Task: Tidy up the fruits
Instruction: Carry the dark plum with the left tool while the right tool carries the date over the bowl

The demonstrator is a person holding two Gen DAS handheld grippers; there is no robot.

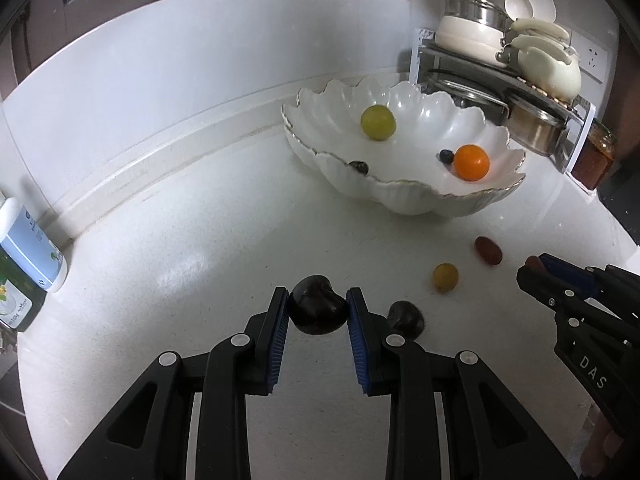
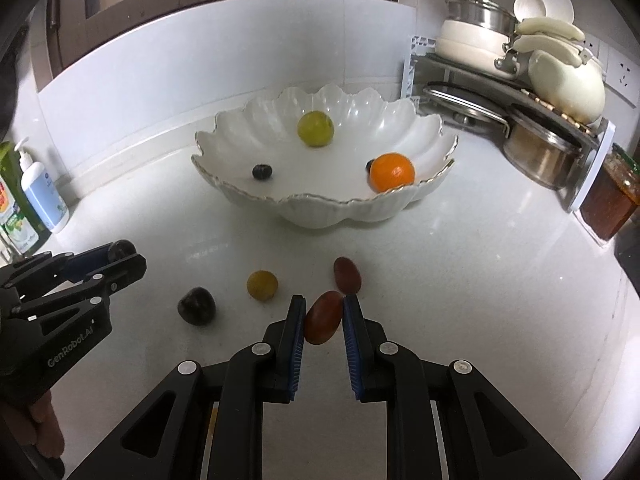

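My left gripper (image 1: 318, 310) is shut on a dark cherry (image 1: 317, 305) just above the white counter. My right gripper (image 2: 323, 316) is shut on a red oval fruit (image 2: 323, 317). On the counter lie a second dark cherry (image 2: 196, 306), a small yellow grape (image 2: 262, 285) and another red oval fruit (image 2: 347, 275). The white scalloped bowl (image 2: 320, 208) holds a green grape (image 2: 315, 128), an orange (image 2: 392, 172) and two blueberries (image 2: 262, 171). The right gripper also shows in the left wrist view (image 1: 534, 268), and the left gripper in the right wrist view (image 2: 124, 256).
A pot rack (image 2: 520, 92) with pots, lids and a white kettle stands at the back right, with a jar of amber liquid (image 2: 610, 196) beside it. Bottles (image 2: 40, 196) stand at the left by the wall. The counter's edge curves at the right.
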